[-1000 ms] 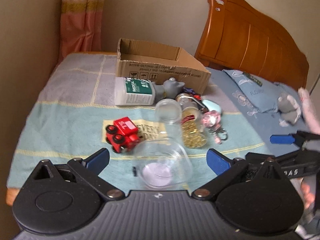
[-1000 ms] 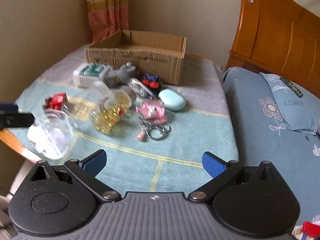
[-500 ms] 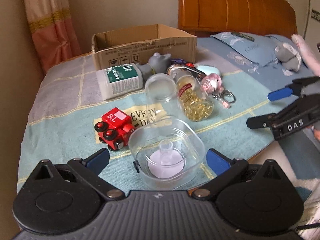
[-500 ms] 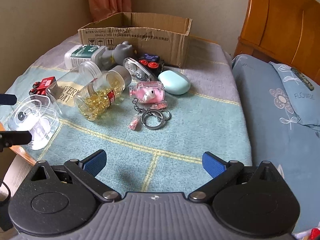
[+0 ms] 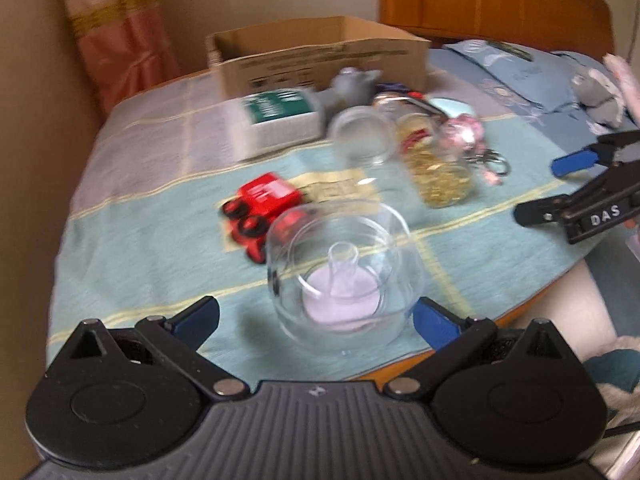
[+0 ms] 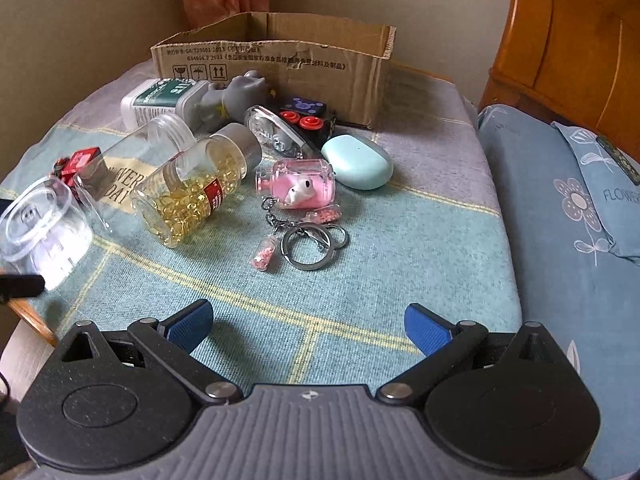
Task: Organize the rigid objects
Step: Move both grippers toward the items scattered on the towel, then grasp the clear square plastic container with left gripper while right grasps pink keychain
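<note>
Left gripper fingers spread wide, clear round container lying between them, red toy car just beyond, right gripper likewise spread and empty, pink keychain bottle and capsule jar ahead, cardboard box farthest.

Toys before cardboard box

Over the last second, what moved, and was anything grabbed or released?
Both tongs closed in on the table. The left tongs swung toward the clear round container, which now sits between the open fingers, not gripped. The right tongs advanced toward the pink keychain bottle, open and empty. Nothing was grabbed or released. The cardboard box, capsule bottle and red toy car stayed put.
</note>
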Action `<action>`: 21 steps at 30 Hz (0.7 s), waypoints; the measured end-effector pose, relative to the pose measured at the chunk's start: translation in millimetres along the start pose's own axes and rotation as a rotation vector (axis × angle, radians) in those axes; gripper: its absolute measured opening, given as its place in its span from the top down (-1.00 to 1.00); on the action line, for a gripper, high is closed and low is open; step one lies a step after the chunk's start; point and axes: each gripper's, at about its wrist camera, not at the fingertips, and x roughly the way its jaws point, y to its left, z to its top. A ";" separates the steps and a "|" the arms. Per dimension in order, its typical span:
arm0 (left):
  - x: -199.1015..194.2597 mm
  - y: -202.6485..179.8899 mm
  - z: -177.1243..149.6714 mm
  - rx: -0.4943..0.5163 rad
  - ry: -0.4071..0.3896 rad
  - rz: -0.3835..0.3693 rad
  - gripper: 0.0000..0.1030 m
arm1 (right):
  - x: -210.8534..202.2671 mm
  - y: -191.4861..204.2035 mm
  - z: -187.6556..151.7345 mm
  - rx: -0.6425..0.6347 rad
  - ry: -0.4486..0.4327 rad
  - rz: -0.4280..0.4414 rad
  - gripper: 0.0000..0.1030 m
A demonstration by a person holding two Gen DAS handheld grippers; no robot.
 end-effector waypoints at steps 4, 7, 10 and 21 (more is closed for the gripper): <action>-2.3 -1.8 -0.5 0.002 -0.013 0.009 -0.98 | 3.2 4.2 1.7 -0.023 -0.005 0.013 -1.00; 1.8 -11.1 3.0 0.020 -0.019 -0.025 -0.98 | 4.0 6.2 2.3 -0.034 -0.013 0.014 -1.00; 7.5 -20.1 7.1 0.050 -0.028 -0.016 -0.92 | 3.3 6.6 1.3 -0.044 -0.024 0.010 -1.00; 13.5 -2.6 8.3 -0.032 -0.029 -0.023 -0.46 | 7.7 -0.7 19.1 -0.055 -0.106 -0.008 -1.00</action>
